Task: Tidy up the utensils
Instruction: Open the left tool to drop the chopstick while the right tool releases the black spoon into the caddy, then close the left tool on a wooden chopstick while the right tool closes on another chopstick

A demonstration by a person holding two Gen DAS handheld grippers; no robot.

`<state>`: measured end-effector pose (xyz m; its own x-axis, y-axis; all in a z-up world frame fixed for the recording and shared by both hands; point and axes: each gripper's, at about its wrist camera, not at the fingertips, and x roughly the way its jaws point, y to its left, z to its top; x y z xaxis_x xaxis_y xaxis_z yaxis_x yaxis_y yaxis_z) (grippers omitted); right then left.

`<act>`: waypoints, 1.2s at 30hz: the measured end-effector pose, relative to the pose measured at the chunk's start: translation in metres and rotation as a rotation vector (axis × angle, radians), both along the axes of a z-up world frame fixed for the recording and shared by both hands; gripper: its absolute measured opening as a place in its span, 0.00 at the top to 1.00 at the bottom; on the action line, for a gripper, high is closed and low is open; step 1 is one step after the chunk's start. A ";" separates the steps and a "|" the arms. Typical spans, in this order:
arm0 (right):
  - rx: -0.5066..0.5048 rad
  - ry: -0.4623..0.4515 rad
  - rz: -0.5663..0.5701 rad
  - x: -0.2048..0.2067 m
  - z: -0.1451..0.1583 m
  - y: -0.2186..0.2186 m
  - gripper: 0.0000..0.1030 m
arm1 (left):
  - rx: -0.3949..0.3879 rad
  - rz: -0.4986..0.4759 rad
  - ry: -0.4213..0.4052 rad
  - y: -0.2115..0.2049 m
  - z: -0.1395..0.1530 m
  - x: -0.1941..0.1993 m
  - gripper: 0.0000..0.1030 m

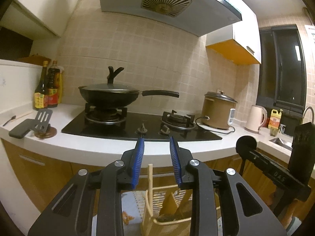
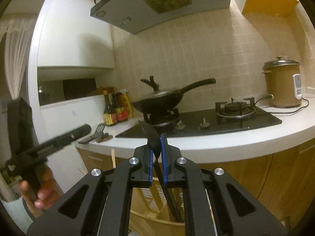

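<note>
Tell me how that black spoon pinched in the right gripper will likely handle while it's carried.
The black spoon looks thin and light, probably plastic. The right gripper is shut on it near the bowl, so the long handle hanging below may swing or pivot. Its smooth surface could slip between the pads.

Glossy black glass hob [image 1: 137, 126], matt black plastic spoon [image 2: 152, 135], smooth white countertop [image 1: 98, 147], ribbed blue claw pads [image 1: 138, 157]

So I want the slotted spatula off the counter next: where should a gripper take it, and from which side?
Probably by the flat black handle. The spatula rests propped on a round wooden stand, slotted head tilted up toward the bottles, handle sticking out past the stand toward the counter's front edge. Come in from the front, jaws closing across the handle's width.
</note>
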<state>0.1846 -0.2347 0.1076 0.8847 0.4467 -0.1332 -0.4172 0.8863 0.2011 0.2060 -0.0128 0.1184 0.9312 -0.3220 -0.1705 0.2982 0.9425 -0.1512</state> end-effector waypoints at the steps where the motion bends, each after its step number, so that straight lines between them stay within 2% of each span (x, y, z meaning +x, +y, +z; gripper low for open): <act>1: 0.007 0.022 0.005 0.000 -0.003 -0.001 0.94 | 0.005 0.003 0.002 0.002 0.000 -0.003 0.75; 6: 0.004 0.076 0.038 -0.016 -0.004 -0.003 0.89 | -0.007 0.004 0.017 0.014 0.001 -0.013 0.72; 7: 0.001 0.085 0.040 -0.020 -0.004 -0.004 0.76 | -0.014 0.001 0.022 0.017 0.002 -0.016 0.72; 8: -0.003 0.088 0.036 -0.025 -0.003 -0.004 0.57 | -0.018 -0.001 0.025 0.018 0.003 -0.018 0.72; 10: -0.009 0.056 0.000 -0.040 0.000 -0.006 0.39 | -0.024 -0.001 0.029 0.021 0.004 -0.024 0.72; 14: -0.023 0.114 0.037 -0.053 0.003 -0.005 0.39 | -0.002 -0.001 0.038 0.023 0.006 -0.039 0.71; 17: -0.041 0.158 0.017 -0.059 0.002 -0.004 0.39 | 0.018 -0.003 0.054 0.027 0.005 -0.051 0.68; 22: -0.006 0.294 0.002 -0.062 -0.005 -0.007 0.39 | 0.040 -0.005 0.093 0.034 0.002 -0.070 0.66; 24: -0.035 0.340 -0.015 -0.067 -0.009 -0.004 0.39 | 0.051 -0.012 0.121 0.035 -0.001 -0.075 0.66; 30: -0.125 0.505 -0.030 -0.082 -0.029 0.019 0.39 | 0.095 -0.053 0.264 0.039 -0.023 -0.083 0.61; 36: -0.203 0.727 -0.049 -0.082 -0.073 0.046 0.42 | 0.172 -0.098 0.464 0.030 -0.064 -0.076 0.61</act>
<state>0.1028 -0.1892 0.0349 0.5610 0.3137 -0.7661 -0.2010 0.9494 0.2415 0.1296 0.0176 0.0544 0.7116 -0.3353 -0.6174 0.3251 0.9362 -0.1338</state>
